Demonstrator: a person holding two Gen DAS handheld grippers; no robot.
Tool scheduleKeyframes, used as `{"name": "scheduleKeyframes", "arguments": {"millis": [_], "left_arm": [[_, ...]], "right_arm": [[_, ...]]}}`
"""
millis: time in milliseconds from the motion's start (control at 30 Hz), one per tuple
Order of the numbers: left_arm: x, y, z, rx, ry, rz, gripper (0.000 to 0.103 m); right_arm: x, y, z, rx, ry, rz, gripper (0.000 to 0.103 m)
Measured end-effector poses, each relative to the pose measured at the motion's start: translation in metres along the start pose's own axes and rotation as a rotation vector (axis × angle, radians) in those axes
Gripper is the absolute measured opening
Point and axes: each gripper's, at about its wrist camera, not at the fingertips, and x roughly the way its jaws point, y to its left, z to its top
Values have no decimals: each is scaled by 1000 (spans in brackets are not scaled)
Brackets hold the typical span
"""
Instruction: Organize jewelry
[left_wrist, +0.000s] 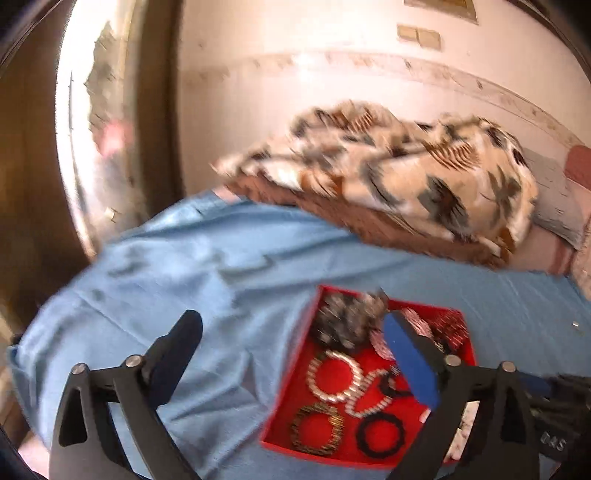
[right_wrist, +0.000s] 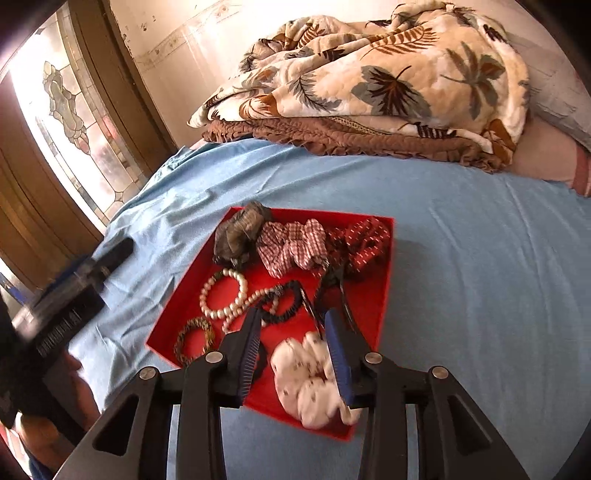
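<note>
In the red tray (right_wrist: 373, 295): four scrunchies, one pearl bracelet (right_wrist: 221, 295); both grippers' jaws open, holding nothing.

My left view is smeared by motion blur: the patterned quilt (left_wrist: 388, 173) and the dark scrunchie (left_wrist: 343, 321) in the red tray (left_wrist: 284, 406) are fuzzy. My left gripper (left_wrist: 291, 365) finger covers the checked scrunchie (left_wrist: 417, 325) and the tray's right side. In the right view my right gripper (right_wrist: 291, 354) hides part of the white scrunchie (right_wrist: 314, 384); I cannot tell whether the pads touch it. The window (right_wrist: 70, 110) is cut off at the edge
</note>
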Motion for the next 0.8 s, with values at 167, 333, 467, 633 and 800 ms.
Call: {"name": "scheduleKeyframes", "arguments": {"millis": [167,333,467,633,800], "left_arm": [[-44,0,-3,-10,-164,116,102],[-78,-1,-16,-25,-199,159,103],[-99,0,-35,-56,-142,163,103],[-128,-1,-42,-57,-92,172,103],[-143,-3,-47,-51,9,165,103]], "right_arm": [[-23,1,-16,-35,-23,-49,44],[-53,1,-35,-82,-58,-86,52],[-71,-4,-50,-94,-71,-97,55],[-88,-12,-64,-61,-73,-94,57],[-106,-21,-77,-22,-101,-109,64]]}}
